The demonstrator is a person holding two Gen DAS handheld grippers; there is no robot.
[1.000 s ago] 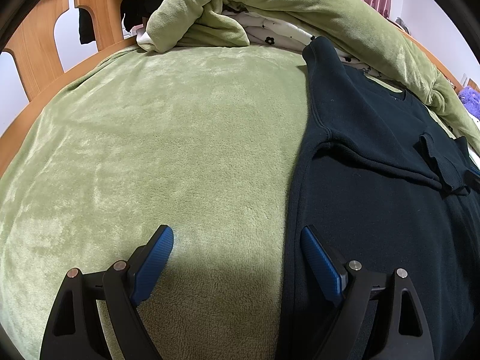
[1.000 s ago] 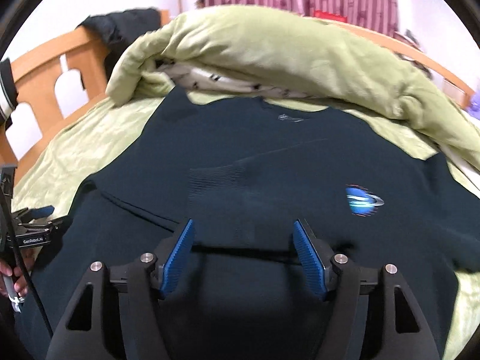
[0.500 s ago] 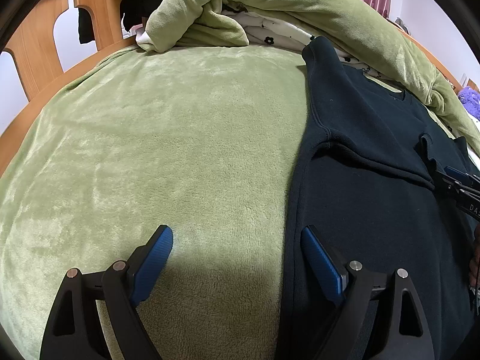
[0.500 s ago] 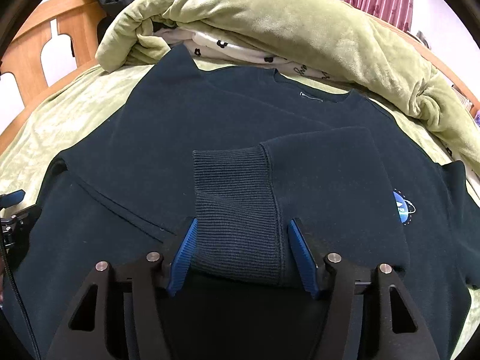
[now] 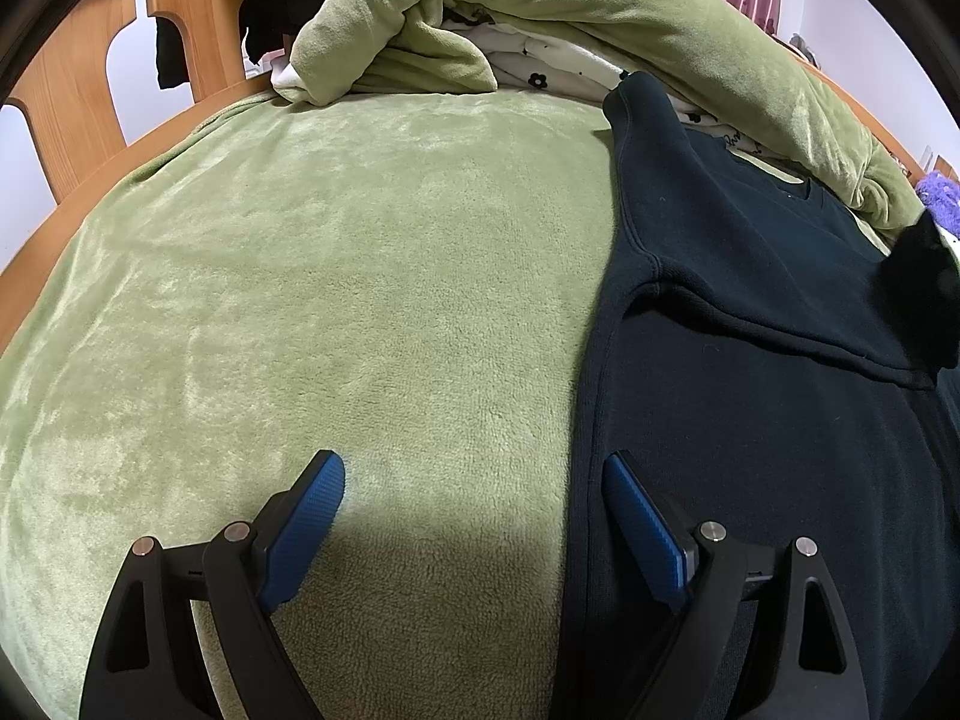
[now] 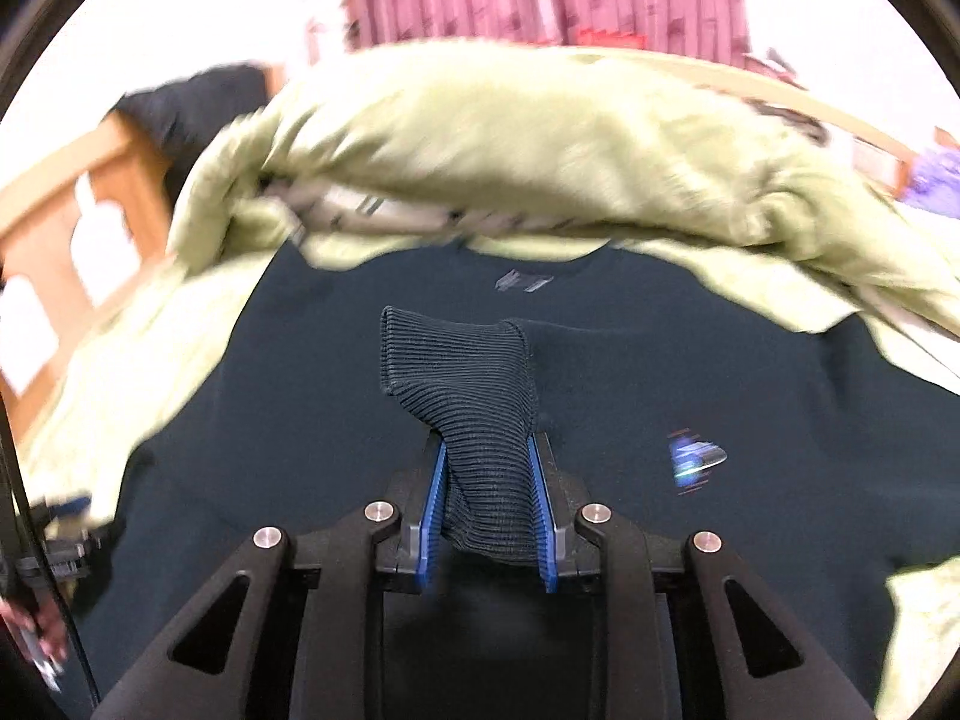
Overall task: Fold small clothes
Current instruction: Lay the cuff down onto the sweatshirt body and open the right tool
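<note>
sweatshirt (image 6: 630, 408), dark navy, lies spread flat on the bed's green blanket (image 5: 336, 312), ahead of and beneath both tongs. right tongs (image 6: 487, 504) are clenched on the ribbed cuff (image 6: 462, 372) of one sleeve, which stands up twisted between the blue pads above the garment's chest; a small blue emblem (image 6: 693, 459) shows just right of them. left tongs (image 5: 474, 516) are released, pads wide apart, straddling the sweatshirt's side edge: left pad over bare blanket, right pad over dark fabric. bunched green duvet (image 5: 600, 12) lies beyond. right view is motion-blurred.
</note>
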